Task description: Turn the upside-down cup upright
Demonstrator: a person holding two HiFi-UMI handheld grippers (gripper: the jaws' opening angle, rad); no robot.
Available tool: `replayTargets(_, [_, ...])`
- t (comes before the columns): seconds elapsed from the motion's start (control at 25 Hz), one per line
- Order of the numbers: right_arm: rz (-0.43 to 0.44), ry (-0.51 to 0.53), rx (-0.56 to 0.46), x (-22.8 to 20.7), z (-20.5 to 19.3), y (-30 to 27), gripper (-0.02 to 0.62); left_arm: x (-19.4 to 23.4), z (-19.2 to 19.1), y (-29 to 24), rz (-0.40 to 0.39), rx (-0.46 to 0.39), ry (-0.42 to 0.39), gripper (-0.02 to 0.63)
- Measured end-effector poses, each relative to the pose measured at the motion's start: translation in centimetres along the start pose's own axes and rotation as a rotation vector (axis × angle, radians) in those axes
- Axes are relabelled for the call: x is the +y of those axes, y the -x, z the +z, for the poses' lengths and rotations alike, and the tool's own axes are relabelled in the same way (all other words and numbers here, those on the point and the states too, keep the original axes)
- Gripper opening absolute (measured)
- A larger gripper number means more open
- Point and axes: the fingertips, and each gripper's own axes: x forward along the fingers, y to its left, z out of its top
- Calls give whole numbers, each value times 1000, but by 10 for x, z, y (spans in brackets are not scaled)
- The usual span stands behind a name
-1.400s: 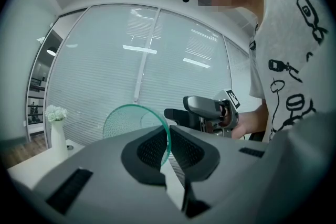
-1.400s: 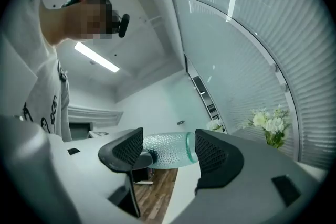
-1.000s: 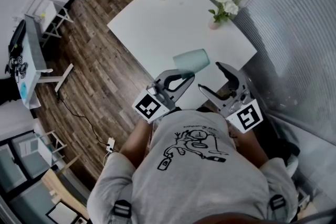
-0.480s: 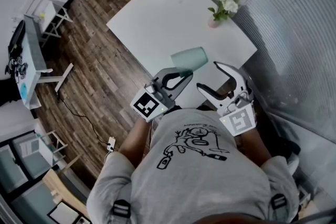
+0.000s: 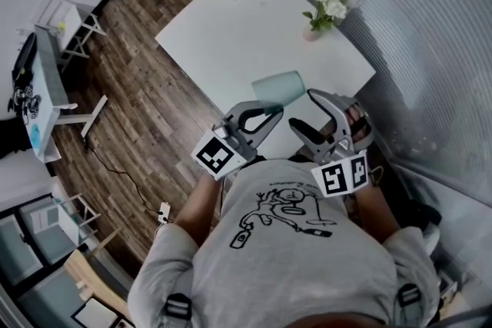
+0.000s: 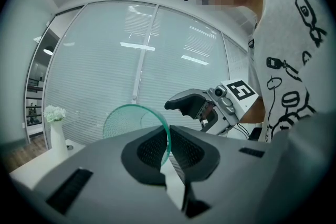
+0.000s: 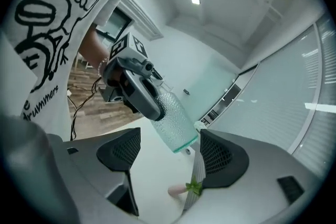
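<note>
Cup: pale green dimpled glass cup [image 5: 278, 87], tipped sideways in the air over the white tabletop [image 5: 231, 34].
Left gripper [image 5: 264, 114]: fingers [image 6: 191, 152] clamped tight on the thin wall at one end of the cup.
Right gripper [image 5: 303, 110]: fingers [image 7: 223, 157] spread wide, gripping nothing; it is just beside the cup, not touching.

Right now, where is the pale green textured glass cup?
The cup is mid-frame in the head view, clamped sideways in the left tongs above the white table, open right tongs alongside.
</note>
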Motion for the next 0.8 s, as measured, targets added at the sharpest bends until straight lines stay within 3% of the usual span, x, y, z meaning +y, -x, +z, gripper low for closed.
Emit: replayTargets(0.8, [-22,165,159,9,-22,-15,360,-26,-12,-14,-64,23,-3,17])
